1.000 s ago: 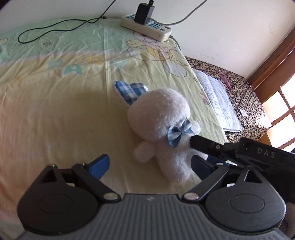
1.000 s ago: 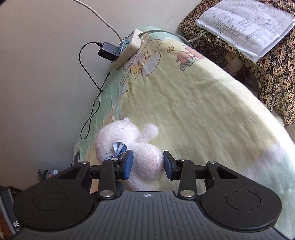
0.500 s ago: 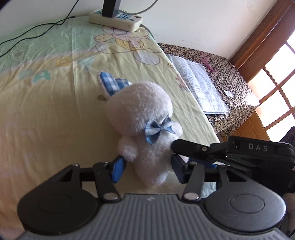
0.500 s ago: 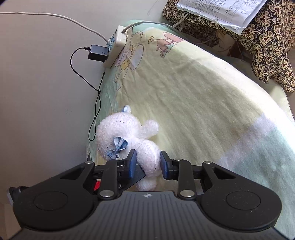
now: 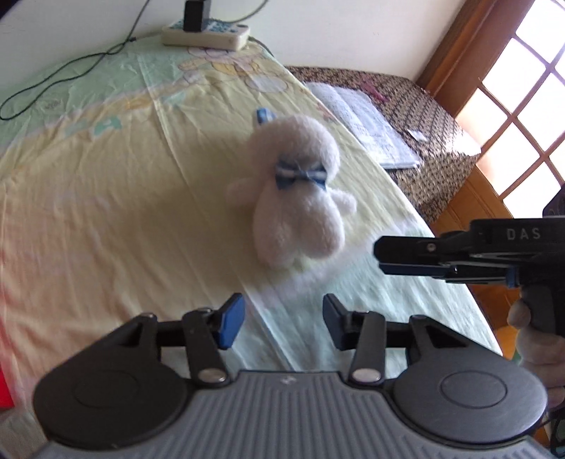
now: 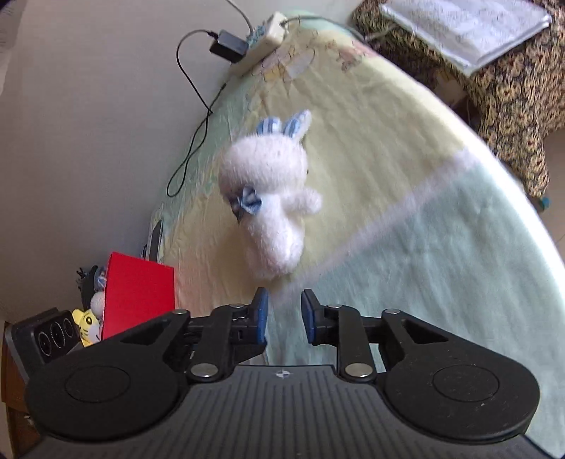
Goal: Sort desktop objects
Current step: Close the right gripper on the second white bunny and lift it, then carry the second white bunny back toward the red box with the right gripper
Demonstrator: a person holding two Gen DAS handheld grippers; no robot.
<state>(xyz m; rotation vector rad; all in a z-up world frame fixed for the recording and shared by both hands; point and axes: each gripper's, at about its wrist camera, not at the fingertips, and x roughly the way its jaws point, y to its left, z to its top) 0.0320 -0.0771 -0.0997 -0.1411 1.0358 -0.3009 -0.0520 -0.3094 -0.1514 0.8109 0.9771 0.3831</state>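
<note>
A white plush rabbit [image 5: 296, 197] with blue checked ears and a blue bow rests on the yellow and green bedsheet [image 5: 106, 212], free of both grippers. My left gripper [image 5: 282, 317] hangs just short of it. Its jaws are closing, with a gap between the blue pads and nothing in it. In the right wrist view the rabbit [image 6: 272, 197] sits ahead of my right gripper [image 6: 285, 316]. Those jaws are opening from a narrow gap, with nothing between them. The right gripper [image 5: 381, 254] also reaches in from the right in the left wrist view, held by a hand [image 5: 536, 349].
A power strip [image 5: 206, 33] with a black charger and cable [image 5: 70, 74] lies at the far edge by the wall. Papers [image 5: 370, 127] lie on a patterned side table. A red box [image 6: 139, 296], a yellow toy [image 6: 84, 323] and a dialled device [image 6: 46, 335] stand at the left.
Both grippers have pulled back from the rabbit, which was between their pads. The left jaws have closed from wide to narrow. The rabbit now lies clear ahead of both.
</note>
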